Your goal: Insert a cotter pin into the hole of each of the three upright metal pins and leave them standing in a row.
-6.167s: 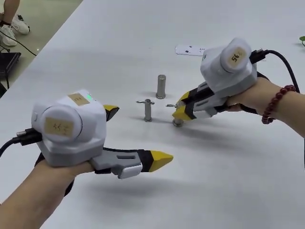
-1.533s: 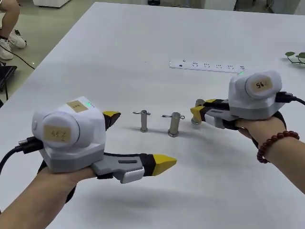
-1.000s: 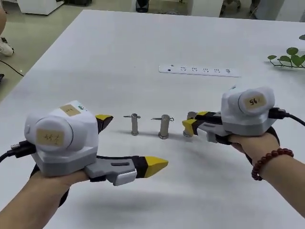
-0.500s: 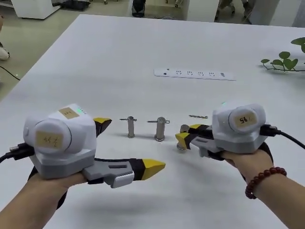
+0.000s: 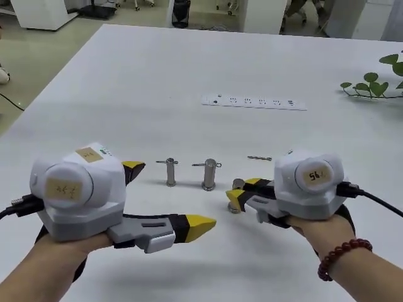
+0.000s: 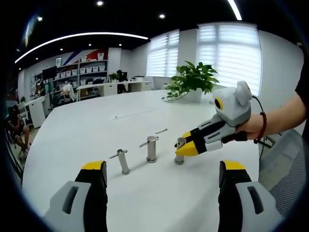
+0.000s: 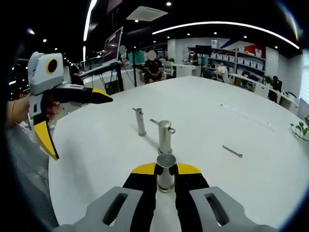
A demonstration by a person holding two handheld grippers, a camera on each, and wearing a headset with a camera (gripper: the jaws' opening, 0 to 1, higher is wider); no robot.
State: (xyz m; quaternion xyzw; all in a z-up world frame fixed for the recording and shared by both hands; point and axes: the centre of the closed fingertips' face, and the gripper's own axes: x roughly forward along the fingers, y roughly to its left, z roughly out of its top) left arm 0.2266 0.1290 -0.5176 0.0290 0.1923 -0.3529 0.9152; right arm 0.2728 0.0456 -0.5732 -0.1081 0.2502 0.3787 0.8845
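Two, the left pin (image 5: pixel 170 171) and middle pin (image 5: pixel 209 173), are cottered, so the right gripper (image 5: pixel 236 200) clamps the bare third pin (image 7: pixel 165 175) in line, likely steadying it for the loose cotter pin (image 5: pixel 259 158); the left gripper (image 5: pixel 170 194) gapes wide.

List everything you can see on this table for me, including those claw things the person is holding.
Upright cylindrical metal pins with wire cotter pins through their tops: two, silver, side by side mid-table.
Bare upright metal pin: one, silver, right end of the row, between the right claw's jaws.
Loose wire cotter pin: one, silver, lying behind the right claw.
Power strip: one, white, farther back.
Leafy plant: one, green, far right edge.
Table: one, white.
Left claw: white body, black yellow-tipped jaws, open, near left.
Right claw: same colours, shut on the bare pin.
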